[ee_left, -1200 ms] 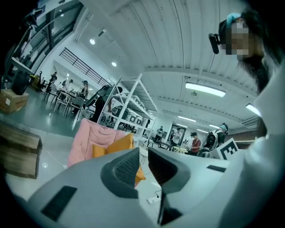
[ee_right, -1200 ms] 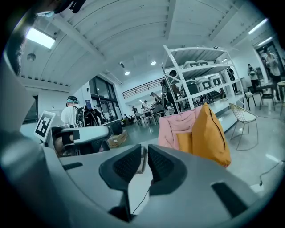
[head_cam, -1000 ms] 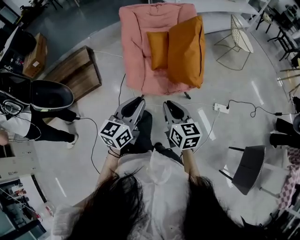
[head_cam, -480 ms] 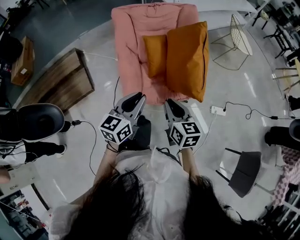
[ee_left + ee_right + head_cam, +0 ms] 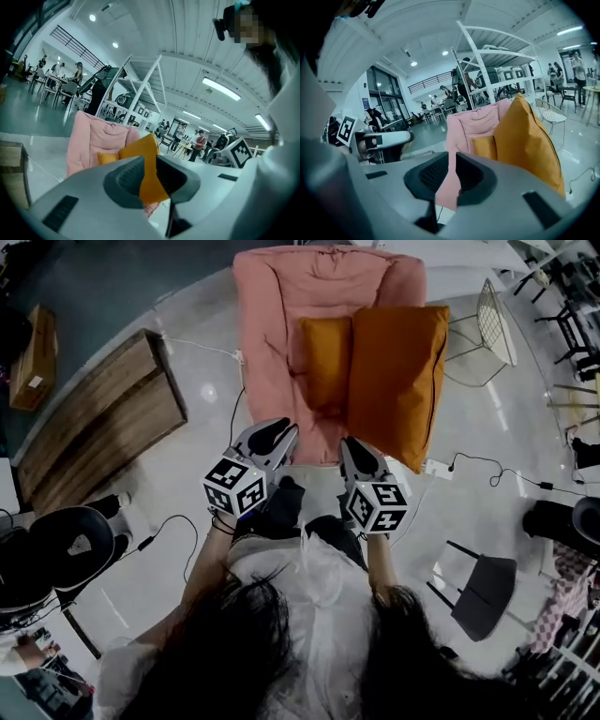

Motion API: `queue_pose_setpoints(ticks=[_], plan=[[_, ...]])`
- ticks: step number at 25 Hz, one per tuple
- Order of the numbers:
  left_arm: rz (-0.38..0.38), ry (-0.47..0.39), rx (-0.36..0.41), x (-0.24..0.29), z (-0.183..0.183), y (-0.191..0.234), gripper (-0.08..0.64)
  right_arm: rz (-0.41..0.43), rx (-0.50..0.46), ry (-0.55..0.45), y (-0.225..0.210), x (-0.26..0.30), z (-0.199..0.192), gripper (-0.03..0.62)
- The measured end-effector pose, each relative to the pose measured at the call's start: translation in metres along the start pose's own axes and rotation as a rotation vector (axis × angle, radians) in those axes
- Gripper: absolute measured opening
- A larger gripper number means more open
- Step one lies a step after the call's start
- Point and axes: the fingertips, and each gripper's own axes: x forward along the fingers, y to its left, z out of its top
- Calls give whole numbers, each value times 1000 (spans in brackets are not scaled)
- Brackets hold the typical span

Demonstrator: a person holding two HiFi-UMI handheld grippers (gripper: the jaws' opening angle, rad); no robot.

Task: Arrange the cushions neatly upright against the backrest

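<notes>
While the person stands just before the soft pink fabric armchair [image 5: 281, 324], the large square orange cushion [image 5: 398, 371] leans along its right side, overhanging the seat's front edge. The small orange cushion [image 5: 326, 362] touches it on the left (both lean toward the backrest). The left gripper [image 5: 277, 427] and the right gripper [image 5: 355, 445] hover near the seat front, each with jaws drawn practically together, holding nothing.

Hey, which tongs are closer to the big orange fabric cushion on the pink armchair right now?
Right. The right tongs sit just below the big orange fabric cushion's lower left corner; the left tongs are farther left, by the pink armchair's front edge.
</notes>
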Motion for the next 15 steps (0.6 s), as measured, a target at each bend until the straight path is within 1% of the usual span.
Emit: queue_pose_setpoints(ticks=[4,9,12,15], plan=[[-3,50,32,22,-2,29,71,-29,-3,24,-8,14,0,60],[-10,107,61,57,-11,52,72,-63,-25,66,-29,27,-3,60],[10,147,80,78,-21,69,72,-62,-64,87,-41,39,-2,60],[30,174,74,104,-33,85,72,-40,-83,107,-58,54,-3,60]])
